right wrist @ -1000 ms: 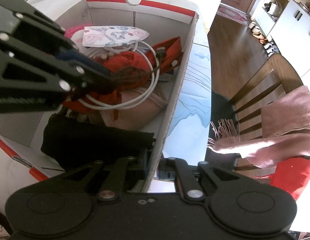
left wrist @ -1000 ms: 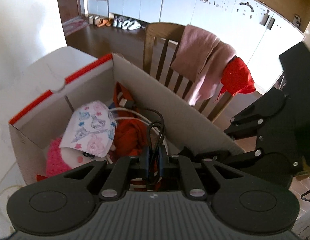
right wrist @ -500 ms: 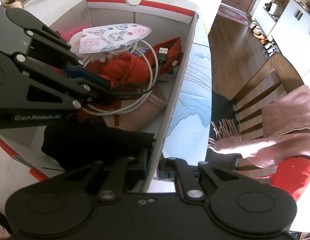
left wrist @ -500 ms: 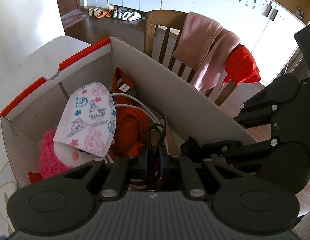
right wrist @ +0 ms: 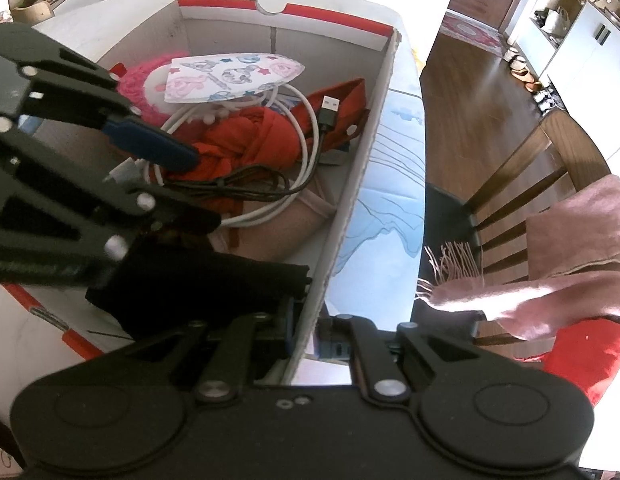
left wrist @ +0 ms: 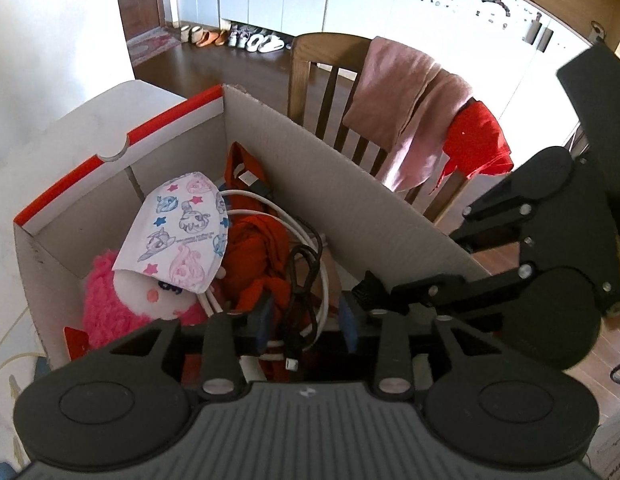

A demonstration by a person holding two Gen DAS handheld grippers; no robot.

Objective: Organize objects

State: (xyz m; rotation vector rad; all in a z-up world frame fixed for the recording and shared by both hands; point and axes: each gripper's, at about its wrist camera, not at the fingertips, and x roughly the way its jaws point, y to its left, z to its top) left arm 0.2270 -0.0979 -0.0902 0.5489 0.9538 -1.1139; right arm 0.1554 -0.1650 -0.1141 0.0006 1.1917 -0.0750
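Observation:
An open cardboard box (left wrist: 350, 184) with red trim holds a cartoon-print face mask (left wrist: 181, 232), a pink plush toy (left wrist: 109, 304), red cloth (left wrist: 257, 252), a white cable (left wrist: 285, 220) and black fabric (right wrist: 213, 280). My left gripper (left wrist: 305, 316) hangs over the contents. Its jaws are opening, with a coiled black cable (left wrist: 301, 280) loose between the blue pads (left wrist: 263, 316) and resting on the pile. In the right wrist view the left gripper (right wrist: 189, 184) straddles that black cable (right wrist: 245, 184). My right gripper (right wrist: 310, 336) is shut on the box wall (right wrist: 362, 184).
A wooden chair (left wrist: 310, 64) stands beyond the box with a pink scarf (left wrist: 402, 92) and a red garment (left wrist: 474, 140) draped on it. The box sits on a table with a blue-patterned cover (right wrist: 386, 216). Dark wood floor lies past the table edge.
The left jaws have spread apart and let go of the black cable, which now lies on the pile in the box. The right gripper has kept its hold on the box wall.

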